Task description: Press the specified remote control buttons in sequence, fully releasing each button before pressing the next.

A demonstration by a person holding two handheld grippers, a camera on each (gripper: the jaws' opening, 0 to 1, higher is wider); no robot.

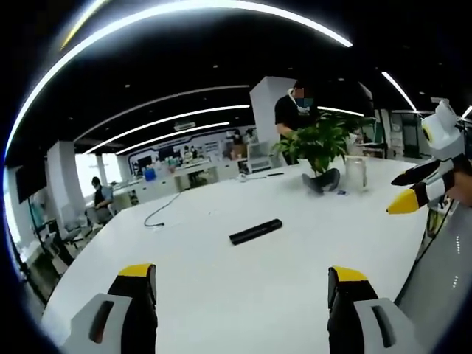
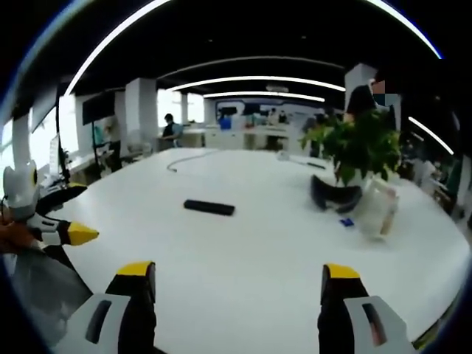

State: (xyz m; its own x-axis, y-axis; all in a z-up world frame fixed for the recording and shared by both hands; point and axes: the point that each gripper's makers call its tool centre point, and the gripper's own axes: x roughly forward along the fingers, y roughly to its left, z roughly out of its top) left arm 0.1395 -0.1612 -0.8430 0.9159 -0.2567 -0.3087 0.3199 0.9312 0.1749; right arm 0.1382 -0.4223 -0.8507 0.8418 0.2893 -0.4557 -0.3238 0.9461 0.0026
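Left gripper view puts your left gripper (image 1: 242, 284) at six o'clock, jaws spread wide and holding nothing above the white table (image 1: 221, 280). The black remote control (image 1: 255, 231) lies flat on the table just past centre, well apart from the jaws. Your right gripper (image 1: 413, 193) comes in at three o'clock, yellow tips apart. At one o'clock a dark pot (image 1: 322, 181) holds a leafy green plant (image 1: 318, 140), with a clear jar (image 1: 355, 173) just beside it; what the jar holds you cannot tell. Right gripper view shows the right gripper (image 2: 238, 282) wide and empty, the remote (image 2: 209, 207) at eleven o'clock, the plant (image 2: 359, 144) at two o'clock.
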